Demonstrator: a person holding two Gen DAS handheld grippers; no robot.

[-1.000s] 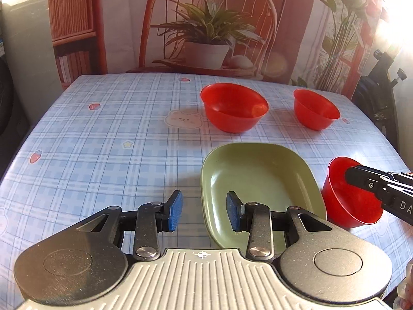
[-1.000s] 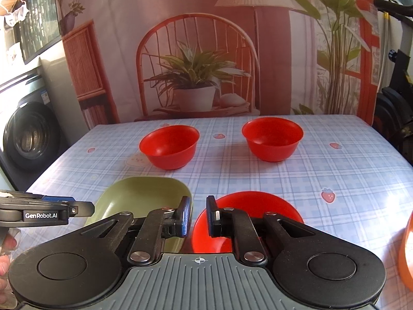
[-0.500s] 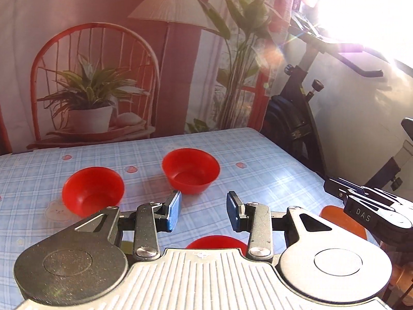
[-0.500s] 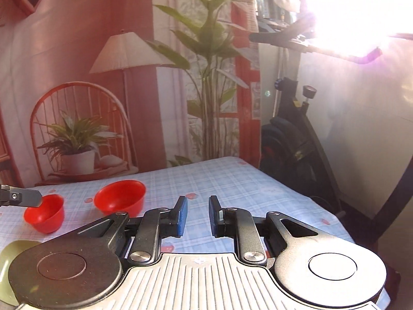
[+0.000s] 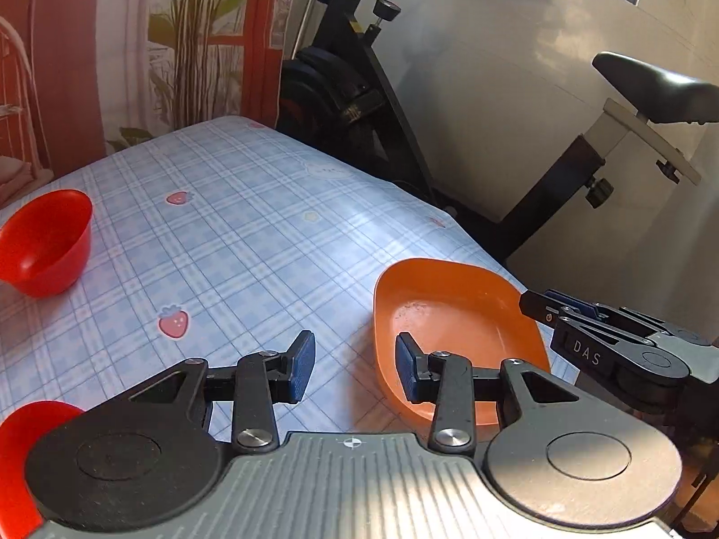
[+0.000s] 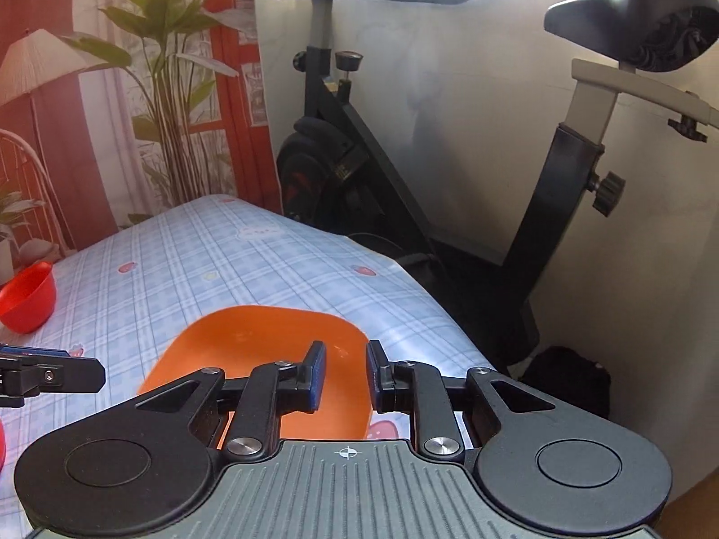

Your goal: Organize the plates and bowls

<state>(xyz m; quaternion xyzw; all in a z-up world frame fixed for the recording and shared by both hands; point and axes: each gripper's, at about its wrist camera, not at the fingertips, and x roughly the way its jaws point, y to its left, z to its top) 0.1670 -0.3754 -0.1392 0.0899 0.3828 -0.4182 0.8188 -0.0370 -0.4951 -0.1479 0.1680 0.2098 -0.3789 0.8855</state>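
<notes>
The orange plate sits at the table's near right corner, long axis running away from both claws; the empty, part-open right claw hangs over its right rim, nearer than the empty left claw, part-open beside its left rim

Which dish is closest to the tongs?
The orange plate by the table's edge; the red bowls sit farther off to the left.

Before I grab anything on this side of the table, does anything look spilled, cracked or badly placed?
One thing: the orange plate sits close to the table's right edge by the exercise bike, so a clumsy nudge might tip it off. Faint whitish specks mark its bottom, maybe residue. The red bowl stands upright. No spill or crack shows.
</notes>
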